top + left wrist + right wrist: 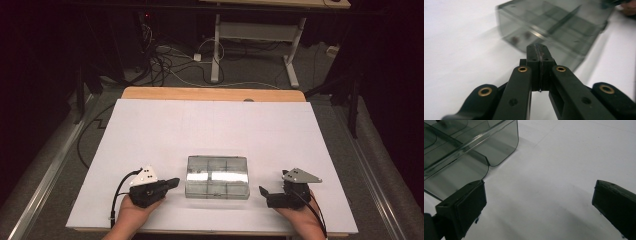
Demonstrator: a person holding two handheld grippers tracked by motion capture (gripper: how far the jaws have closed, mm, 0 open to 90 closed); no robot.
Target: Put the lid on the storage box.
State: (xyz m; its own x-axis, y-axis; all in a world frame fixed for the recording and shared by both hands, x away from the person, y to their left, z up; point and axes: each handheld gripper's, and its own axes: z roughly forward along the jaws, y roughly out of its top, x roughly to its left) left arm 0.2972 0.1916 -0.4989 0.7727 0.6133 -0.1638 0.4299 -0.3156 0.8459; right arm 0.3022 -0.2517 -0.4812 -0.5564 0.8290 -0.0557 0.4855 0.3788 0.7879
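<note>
Hands sit low at the near edge of the white tabletop (150, 125), one on each side of a clear plastic box with little compartments inside (217, 177). The box lies flat in the middle of the near half of the tabletop, with its lid down. It is between the two grippers, and neither one touches it.

The left gripper (172, 182) is just left of the box, and its tip points at the box's left end. Its jaws are pressed tight together with nothing between them; the left gripper view shows them as one black block (539, 53) aimed at the box's near corner (554, 27). The left hand (134, 212) holds it from below, wrist near the tabletop edge.

The right gripper (264, 191) is just right of the box and a bit nearer. Its jaws are spread wide and hold nothing. In the right gripper view the box's corner (499, 147) sits up past the left jaw, and bare tabletop lies between the two jaws. The right hand (299, 215) holds it level, pointing left toward the box.

It looks like the work on the box is about to start: both grippers are lined up but not gripping. Next, I think the right gripper needs to slide in so its open jaws go around the box's end or its lid edge, while the left one steadies the other end so the box does not slide.
</note>
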